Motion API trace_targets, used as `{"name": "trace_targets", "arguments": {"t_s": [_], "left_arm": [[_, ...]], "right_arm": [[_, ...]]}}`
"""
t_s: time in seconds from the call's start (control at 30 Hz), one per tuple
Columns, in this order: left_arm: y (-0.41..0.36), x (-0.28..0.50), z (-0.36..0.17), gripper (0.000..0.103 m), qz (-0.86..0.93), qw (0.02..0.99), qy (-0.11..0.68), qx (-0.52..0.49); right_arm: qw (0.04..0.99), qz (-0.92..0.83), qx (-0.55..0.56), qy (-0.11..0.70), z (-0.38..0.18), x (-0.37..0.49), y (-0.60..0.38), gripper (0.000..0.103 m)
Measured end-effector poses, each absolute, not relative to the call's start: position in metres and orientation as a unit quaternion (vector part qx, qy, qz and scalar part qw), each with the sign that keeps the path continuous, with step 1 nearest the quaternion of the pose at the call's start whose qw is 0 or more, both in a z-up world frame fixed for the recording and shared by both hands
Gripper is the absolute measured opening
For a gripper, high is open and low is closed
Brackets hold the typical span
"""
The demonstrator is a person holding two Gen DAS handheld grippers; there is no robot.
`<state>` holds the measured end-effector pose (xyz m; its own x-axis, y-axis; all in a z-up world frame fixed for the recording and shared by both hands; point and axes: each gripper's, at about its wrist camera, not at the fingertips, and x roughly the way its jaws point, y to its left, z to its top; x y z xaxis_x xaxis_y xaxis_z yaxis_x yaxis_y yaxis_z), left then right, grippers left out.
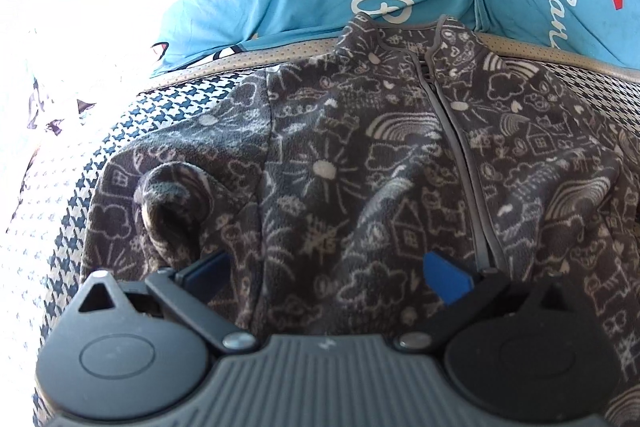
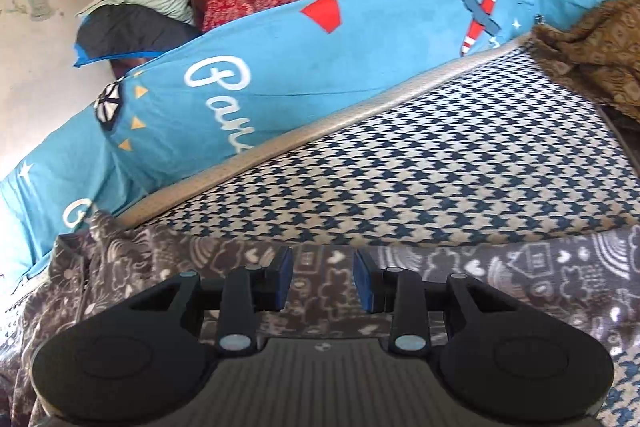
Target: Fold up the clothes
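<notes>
Fleece jacket point(image 1: 360, 155), grey with doodle print and zipped front, lies spread on the houndstooth mattress point(image 2: 440, 167), collar at the far edge against the blue printed bedding point(image 2: 280, 67). No containers are visible. Brown patterned cloth point(image 2: 592, 55) sits at the far right corner. Left gripper point(image 1: 326, 271) points steeply down over the jacket body, jaws wide, gripping nothing. Right gripper point(image 2: 323, 279) hovers over the jacket's edge, tilted down, jaws narrowly apart and empty.
</notes>
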<state>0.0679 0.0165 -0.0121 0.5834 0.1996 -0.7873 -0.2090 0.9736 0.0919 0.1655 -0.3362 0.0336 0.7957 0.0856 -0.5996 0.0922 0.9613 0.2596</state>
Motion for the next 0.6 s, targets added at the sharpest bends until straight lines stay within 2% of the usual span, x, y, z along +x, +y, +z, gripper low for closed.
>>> {"name": "trace_targets", "arguments": {"t_s": [0.2,0.43,0.6], "left_arm": [[0.024,0.077,-0.010,0.103,0.138,0.886,0.442,-0.010],[0.031,0.085,-0.011,0.103,0.152,0.881,0.448,-0.025],[0.034,0.084,-0.010,0.103,0.153,0.879,0.451,-0.032]], "right_arm": [[0.939,0.053,0.118,0.317,0.030,0.175,-0.301,0.032],[0.936,0.099,0.103,0.321,0.022,0.188,-0.272,0.021],[0.935,0.122,0.107,0.314,0.020,0.199,-0.260,0.021]]}}
